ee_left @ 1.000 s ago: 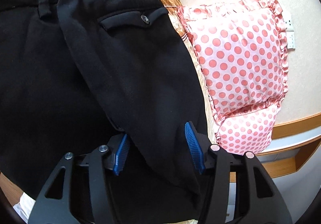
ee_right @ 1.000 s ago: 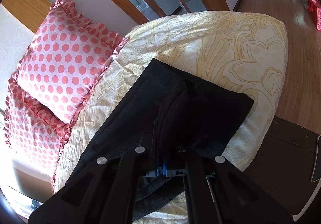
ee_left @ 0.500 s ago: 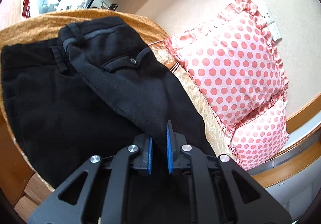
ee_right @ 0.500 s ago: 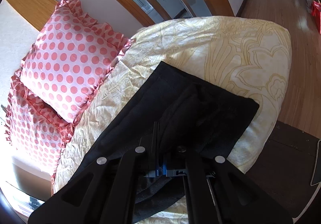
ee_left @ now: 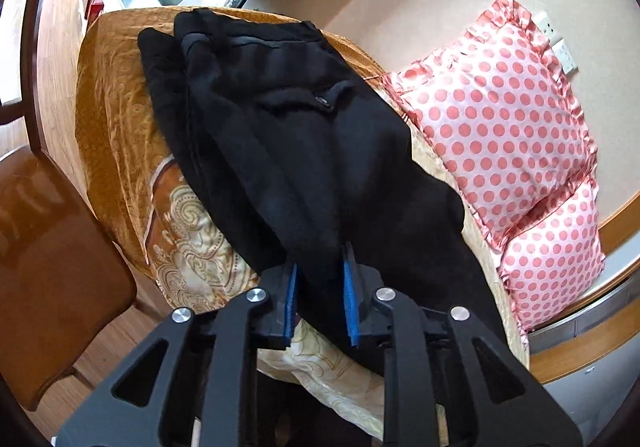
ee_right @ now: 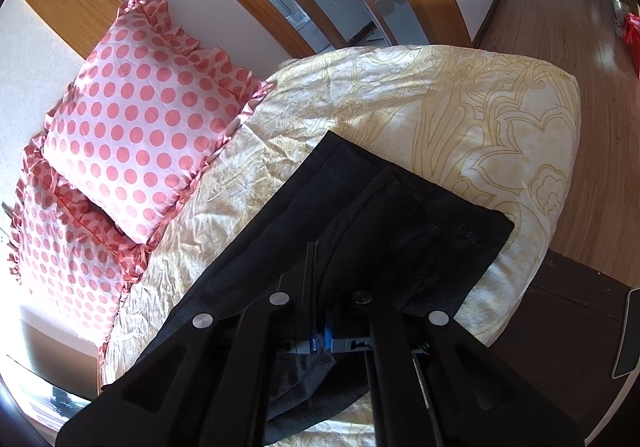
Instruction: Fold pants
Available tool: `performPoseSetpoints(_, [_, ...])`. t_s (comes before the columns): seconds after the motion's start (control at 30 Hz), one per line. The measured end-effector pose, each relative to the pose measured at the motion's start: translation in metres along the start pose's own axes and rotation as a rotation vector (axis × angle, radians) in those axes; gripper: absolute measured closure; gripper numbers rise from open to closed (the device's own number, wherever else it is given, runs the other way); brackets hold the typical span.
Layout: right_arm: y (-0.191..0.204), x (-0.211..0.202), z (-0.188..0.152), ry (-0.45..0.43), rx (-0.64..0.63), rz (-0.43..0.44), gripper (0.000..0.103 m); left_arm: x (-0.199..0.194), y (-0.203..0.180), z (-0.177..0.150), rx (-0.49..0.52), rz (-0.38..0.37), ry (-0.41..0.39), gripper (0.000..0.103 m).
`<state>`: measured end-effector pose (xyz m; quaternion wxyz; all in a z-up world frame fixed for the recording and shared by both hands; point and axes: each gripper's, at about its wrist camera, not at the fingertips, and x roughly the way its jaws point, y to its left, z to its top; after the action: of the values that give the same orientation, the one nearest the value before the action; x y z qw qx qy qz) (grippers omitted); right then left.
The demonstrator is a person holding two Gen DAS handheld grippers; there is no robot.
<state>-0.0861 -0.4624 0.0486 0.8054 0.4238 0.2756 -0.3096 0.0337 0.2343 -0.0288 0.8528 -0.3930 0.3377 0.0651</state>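
Note:
Black pants [ee_left: 288, 135] lie on a gold patterned bedspread [ee_left: 116, 119], waistband at the far end, back pocket with a button facing up. My left gripper [ee_left: 320, 287] is shut on a thick fold of the pants near the crotch and holds it raised. In the right wrist view the leg ends [ee_right: 400, 231] lie on the pale bedspread [ee_right: 440, 99]. My right gripper [ee_right: 318, 331] is shut on the pants' leg fabric, its blue pads pressed together.
A pink polka-dot pillow [ee_left: 500, 127] leans on the wall beside the pants; it also shows in the right wrist view [ee_right: 132, 135]. A brown chair [ee_left: 48, 255] stands left of the bed. Wood floor [ee_right: 560, 7] lies beyond the bed's end.
My left gripper closed on the pants fold and pulled back and up, showing more of the bed. The upper half now lies over the lower. The right gripper stays shut on the leg.

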Motion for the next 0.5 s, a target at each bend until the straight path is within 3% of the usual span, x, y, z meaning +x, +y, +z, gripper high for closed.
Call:
performPoseSetpoints(0.07, [0.0, -0.002, 0.0, -0.003, -0.003, 0.001, 0.101, -0.016, 0.005, 0.01, -0.027, 0.017, -0.077, 0.053])
performPoseSetpoints(0.2, [0.0, -0.003, 0.0, -0.002, -0.004, -0.002, 0.101, -0.043, 0.016, 0.042, -0.091, 0.027, -0.207, 0.048])
performPoseSetpoints(0.33, [0.0, -0.002, 0.0, 0.004, -0.003, -0.001, 0.101, -0.035, 0.037, 0.074, -0.165, 0.076, -0.155, 0.049])
performPoseSetpoints(0.5, [0.002, -0.002, -0.001, 0.008, -0.012, 0.002, 0.101, -0.015, 0.059, 0.091, -0.217, 0.051, -0.07, 0.05])
